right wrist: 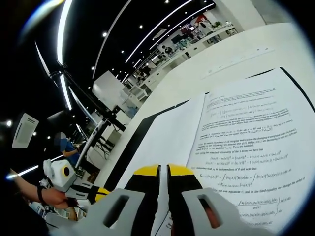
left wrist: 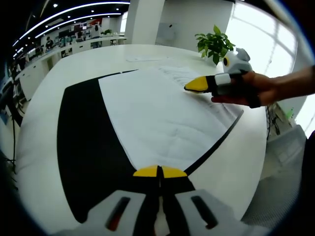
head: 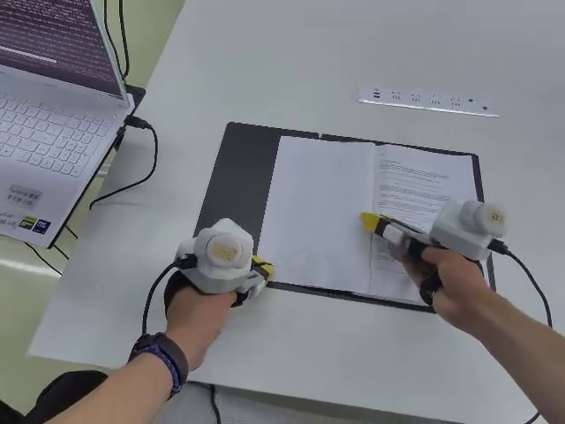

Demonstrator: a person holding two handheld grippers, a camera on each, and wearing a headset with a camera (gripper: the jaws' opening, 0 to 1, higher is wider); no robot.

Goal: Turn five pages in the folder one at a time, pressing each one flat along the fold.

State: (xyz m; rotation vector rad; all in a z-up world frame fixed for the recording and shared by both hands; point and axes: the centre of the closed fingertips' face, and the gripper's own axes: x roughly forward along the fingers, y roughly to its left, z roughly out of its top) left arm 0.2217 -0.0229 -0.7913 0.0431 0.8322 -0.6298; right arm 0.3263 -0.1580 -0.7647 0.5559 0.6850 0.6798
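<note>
The left hand [head: 199,309] reaches in from the folder's [head: 234,177] near left, palm down, with a dark wristband [head: 163,353] on the wrist. It holds the left gripper [head: 263,268] low at the folder's near edge, pointing across it. In the left gripper view its yellow tips are closed together with nothing seen between them, and they sit at the near edge of the blank page [head: 318,212].

The right hand [head: 450,283] comes from the folder's near right corner with the forearm angled inward. It points the right gripper [head: 371,221] leftward over the printed page [head: 424,185]. The tips lie on the fold [head: 374,168] about halfway along it, and the two jaws are drawn together with only a slit between them, holding nothing.

One folder lies open and flat on the table [head: 309,53]. It shows two pages, the blank one left of the fold and the printed one right of it, with black cover exposed further left. There are two grippers. One laptop [head: 44,132] stands to the folder's left, and one power strip [head: 428,99] lies beyond its far edge.
</note>
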